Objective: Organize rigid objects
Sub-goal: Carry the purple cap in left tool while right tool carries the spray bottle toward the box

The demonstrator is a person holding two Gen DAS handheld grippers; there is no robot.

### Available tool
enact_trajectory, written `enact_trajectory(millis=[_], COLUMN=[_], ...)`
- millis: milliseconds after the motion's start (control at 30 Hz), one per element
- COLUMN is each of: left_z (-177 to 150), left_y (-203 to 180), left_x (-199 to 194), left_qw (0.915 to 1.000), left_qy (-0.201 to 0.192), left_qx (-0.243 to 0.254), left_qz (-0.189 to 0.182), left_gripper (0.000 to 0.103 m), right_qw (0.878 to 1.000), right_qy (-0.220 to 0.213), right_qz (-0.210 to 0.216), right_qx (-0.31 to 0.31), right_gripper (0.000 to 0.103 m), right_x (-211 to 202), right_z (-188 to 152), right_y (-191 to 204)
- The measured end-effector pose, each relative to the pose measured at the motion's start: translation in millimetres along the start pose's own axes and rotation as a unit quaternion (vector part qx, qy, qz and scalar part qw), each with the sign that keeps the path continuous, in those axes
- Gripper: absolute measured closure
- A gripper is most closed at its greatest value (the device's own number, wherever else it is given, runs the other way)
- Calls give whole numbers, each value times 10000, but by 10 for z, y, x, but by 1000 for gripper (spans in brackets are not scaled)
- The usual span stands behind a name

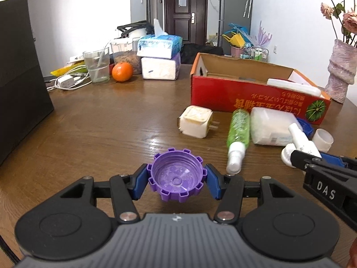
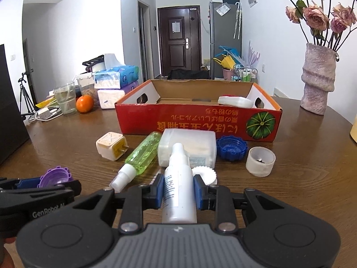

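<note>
Blue pads of the left tongs [image 1: 176,179] clamp a purple cap [image 1: 177,177] by its ridged rim, open side up, just above the counter [image 1: 100,122]; the right tongs [image 2: 178,189] are closed on a white bottle [image 2: 178,185], whose long axis runs straight ahead between the pads, nozzle forward. The move to come turns on the red box [image 2: 196,120]: it lies ahead of both tongs, beyond the loose items, long side facing them and top open, so I judge each load must go forward and over the near wall. The right tongs face the box squarely and look the nearer; for the left tongs it lies ahead and to the right. Between tongs and box lie a green spray bottle [image 2: 144,154] on its side, clear plastic with a white head pointing back toward the tongs, a frosted rectangular case [image 2: 189,143] just beside it, a cream plug adapter [image 2: 111,147] with prongs toward the bottle, a blue ridged cap [image 2: 232,147], a white fluted cap [image 2: 207,174] and a translucent cup [image 2: 261,160]. Inside the cardboard box rests a white flat piece [image 2: 234,101] near its right end. All look hard and smooth; the counter is dark grained wood.
</note>
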State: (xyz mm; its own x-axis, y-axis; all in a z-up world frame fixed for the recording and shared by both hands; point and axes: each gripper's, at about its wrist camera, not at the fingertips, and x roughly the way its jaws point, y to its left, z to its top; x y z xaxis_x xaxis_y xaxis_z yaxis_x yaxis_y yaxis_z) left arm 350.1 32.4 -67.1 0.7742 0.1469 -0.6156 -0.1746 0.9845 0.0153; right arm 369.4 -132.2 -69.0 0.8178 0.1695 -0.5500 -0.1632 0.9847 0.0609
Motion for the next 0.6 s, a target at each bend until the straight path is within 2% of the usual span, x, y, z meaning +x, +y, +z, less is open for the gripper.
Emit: enact_trajectory(millis=[600], left_z=[354], left_y=[-439], left_x=[-33], left_qw=[9995], left_qy=[-252], left_qx=[135], left_qz=[-154], left_gripper=[47], right_qw=[9996], right_qy=[-224], right_qz=[-109], right_qx=[128], right_gripper=[76], right_x=[-50], right_z=[250], right_y=[-332])
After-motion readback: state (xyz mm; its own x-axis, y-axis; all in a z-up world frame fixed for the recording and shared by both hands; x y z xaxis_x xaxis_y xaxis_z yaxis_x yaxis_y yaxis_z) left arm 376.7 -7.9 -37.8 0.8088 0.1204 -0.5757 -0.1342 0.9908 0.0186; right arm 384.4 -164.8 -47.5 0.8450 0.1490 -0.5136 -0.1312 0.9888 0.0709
